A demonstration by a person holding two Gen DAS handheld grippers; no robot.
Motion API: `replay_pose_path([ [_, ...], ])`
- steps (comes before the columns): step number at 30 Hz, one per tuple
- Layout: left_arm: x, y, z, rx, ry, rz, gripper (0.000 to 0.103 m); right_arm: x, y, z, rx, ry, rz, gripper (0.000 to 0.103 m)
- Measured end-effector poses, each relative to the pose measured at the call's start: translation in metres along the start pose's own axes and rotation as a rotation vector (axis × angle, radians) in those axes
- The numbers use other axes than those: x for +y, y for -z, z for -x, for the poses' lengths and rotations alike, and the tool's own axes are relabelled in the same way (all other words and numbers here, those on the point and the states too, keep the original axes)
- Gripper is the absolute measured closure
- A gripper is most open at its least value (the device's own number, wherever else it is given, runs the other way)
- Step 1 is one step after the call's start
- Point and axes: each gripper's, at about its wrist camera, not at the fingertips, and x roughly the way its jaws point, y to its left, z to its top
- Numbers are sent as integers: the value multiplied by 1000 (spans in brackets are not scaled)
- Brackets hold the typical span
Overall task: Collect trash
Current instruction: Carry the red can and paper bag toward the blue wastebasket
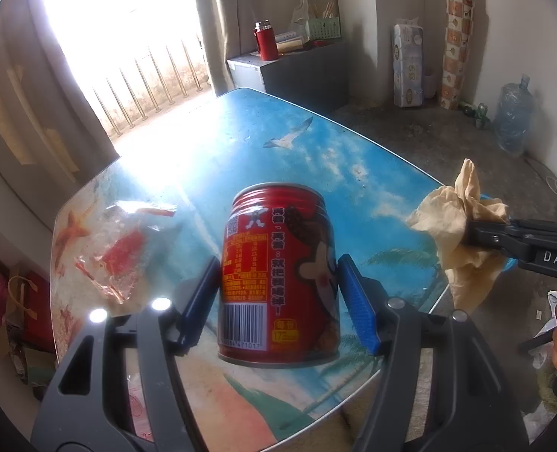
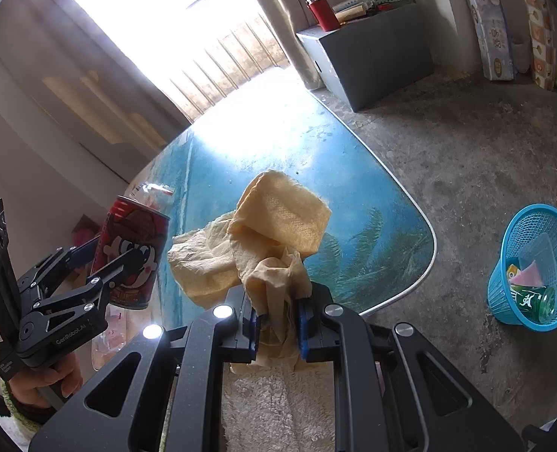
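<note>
Dark grey left claw [image 1: 278, 297] — blue ribbed pads, silver screws.

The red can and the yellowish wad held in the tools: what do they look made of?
Red can: likely thin metal with glossy printed coating; ribbed shoulder, sheen. Yellowish wad: looks like soft tissue paper, matte; embossed dimples, limp crumpled folds, though thin cloth is possible.

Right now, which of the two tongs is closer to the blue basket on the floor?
Right. The right tongs, clamped on crumpled paper, sit at the table's basket-side edge; the blue basket lies beyond it. The left tongs hold a red can farther away.
</note>
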Motion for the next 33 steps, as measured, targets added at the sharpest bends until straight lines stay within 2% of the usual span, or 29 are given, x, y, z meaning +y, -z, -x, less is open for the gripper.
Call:
replay_pose_path([
  [18, -17, -4, 21, -55, 0, -30, 43, -14, 12, 31, -47, -10, -18, 88],
  [24, -32, -11, 33, -100, 79, -51, 43, -24, 25, 52, -76, 14, -49, 88],
  [27, -46, -19, 35, -116, 144, -66, 43, -35, 35, 66, -100, 33, -80, 88],
  [33, -88, -36, 39, -142, 269, -127, 42, -80, 51, 108, -193, 110, -188, 88],
])
